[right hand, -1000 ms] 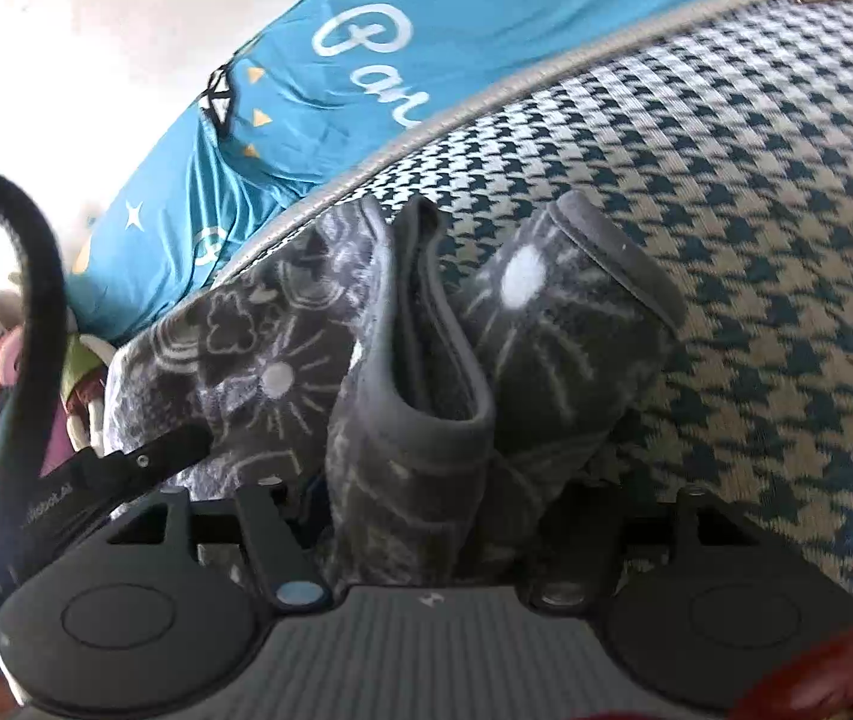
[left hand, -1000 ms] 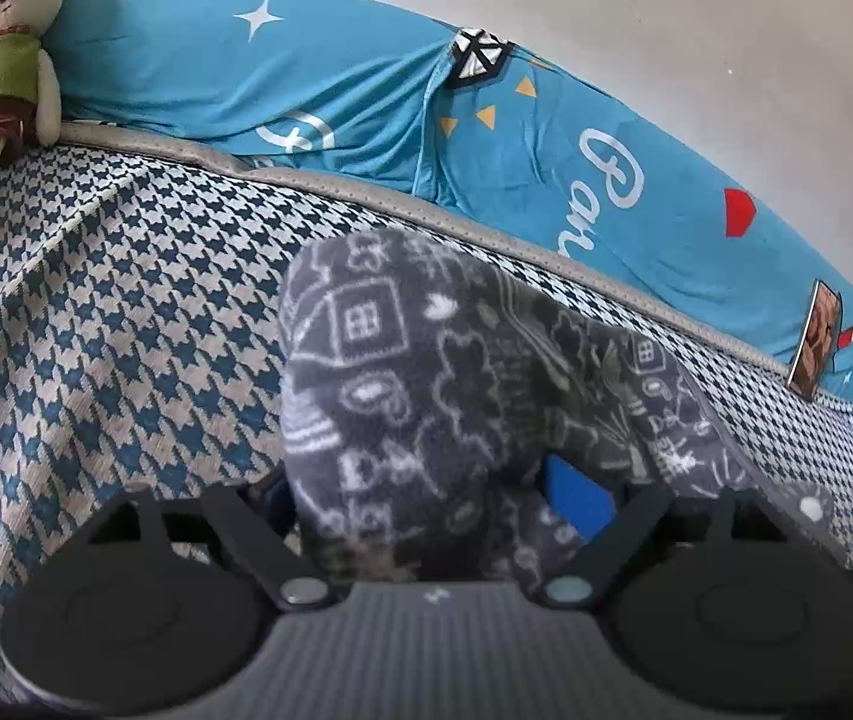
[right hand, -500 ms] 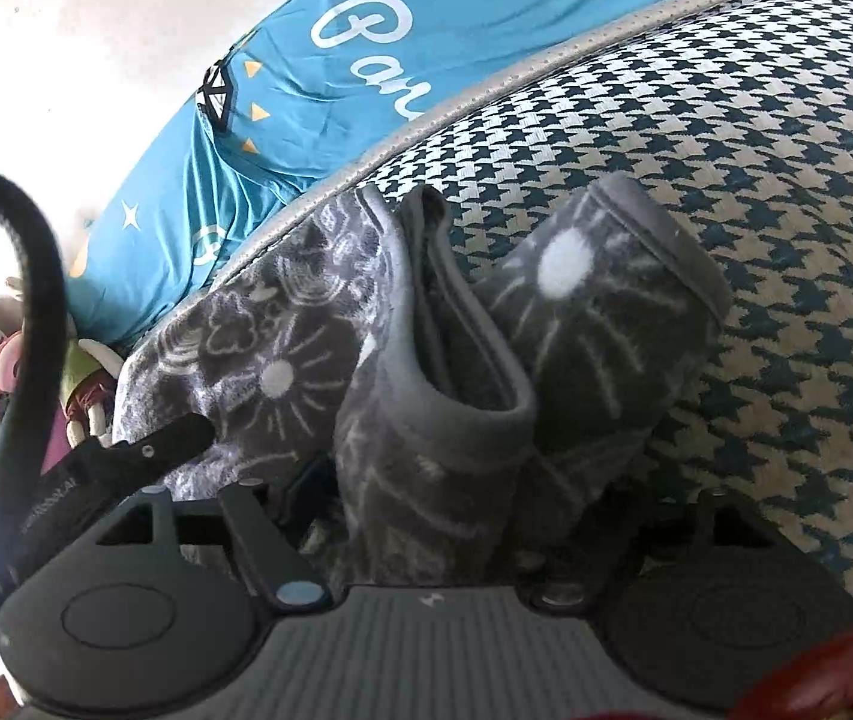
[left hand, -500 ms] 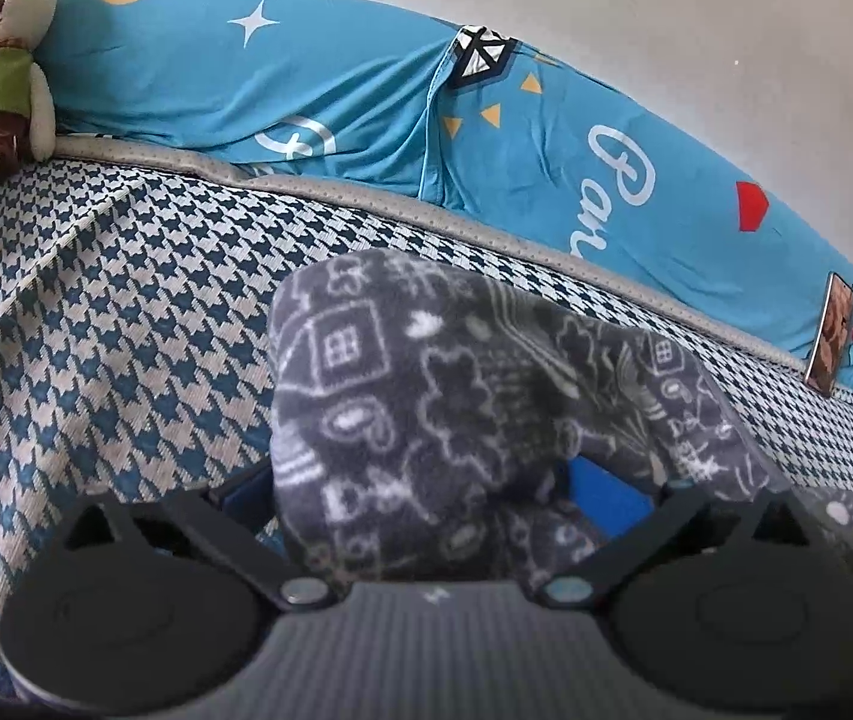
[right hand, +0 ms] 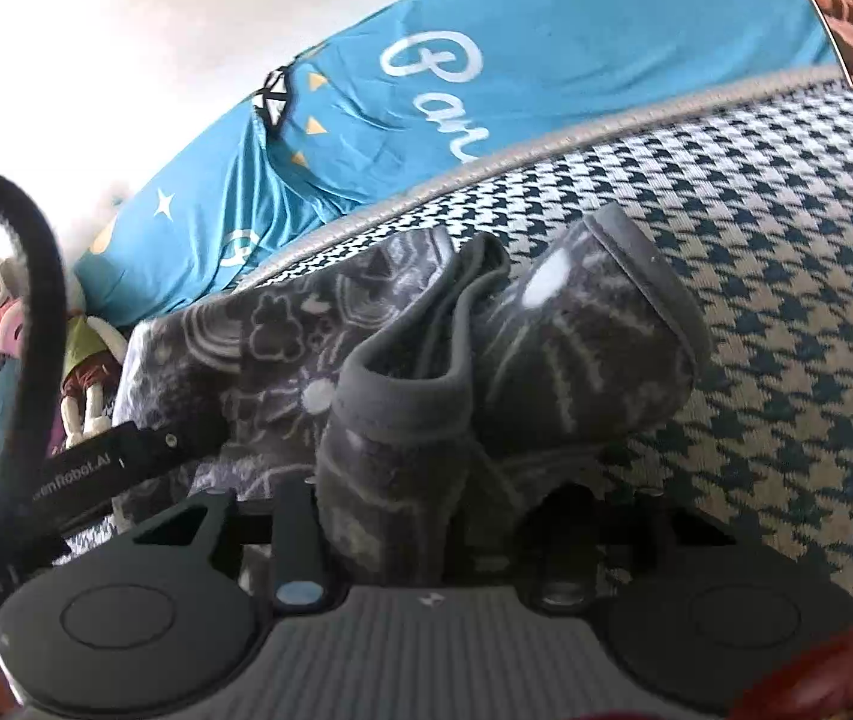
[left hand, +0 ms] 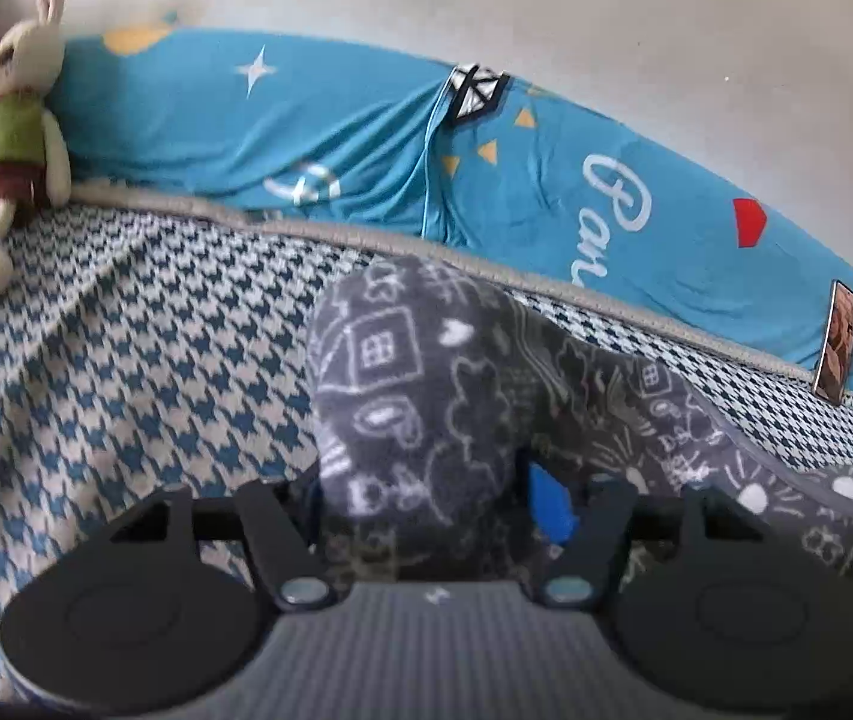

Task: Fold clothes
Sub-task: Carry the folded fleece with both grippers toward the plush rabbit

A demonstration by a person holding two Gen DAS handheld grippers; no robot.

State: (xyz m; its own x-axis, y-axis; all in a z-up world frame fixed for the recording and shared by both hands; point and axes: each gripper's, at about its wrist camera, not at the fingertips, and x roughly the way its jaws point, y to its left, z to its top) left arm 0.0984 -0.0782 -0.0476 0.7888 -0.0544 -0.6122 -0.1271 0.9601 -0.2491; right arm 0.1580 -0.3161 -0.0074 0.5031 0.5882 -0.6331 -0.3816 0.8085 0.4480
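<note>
Fleece garment [left hand: 426, 396] is clamped in both hand-held grippers, lifted in a bunch just above the bed [left hand: 126, 360]. Left hand-held gripper [left hand: 432, 510]: fingers closed onto a thick wad of the grey doodle-print fabric, blue pad [left hand: 549, 510] showing on the inner side. Right hand-held gripper [right hand: 426, 516]: closed on a folded, hemmed edge [right hand: 402, 384] of the same garment [right hand: 576, 360], several layers stacked between the fingers.

Handling, my read: soft, plush, light, no stiffness at all. It sags and bunches wherever it isn't held. Not slippery, not fragile. Thick pile means the layers grip each other, so folds should stay put once laid. Best hold points are the bound hem or corners, single layer if possible; grabbing a wad like now makes a clean edge hard to line up.

Beyond the cloth: houndstooth bed cover, then a blue printed pillow [left hand: 366, 138] along the wall, a stuffed rabbit [left hand: 12, 120] at far left and a small photo card [left hand: 840, 348] at far right.

Can't make out: what kind of garment it is, its full outline, how much lies on the bed under the grippers. Fingertips are buried in fabric in both views. Black cable [right hand: 36, 276] cuts off the left of the right view, which is also soft.
</note>
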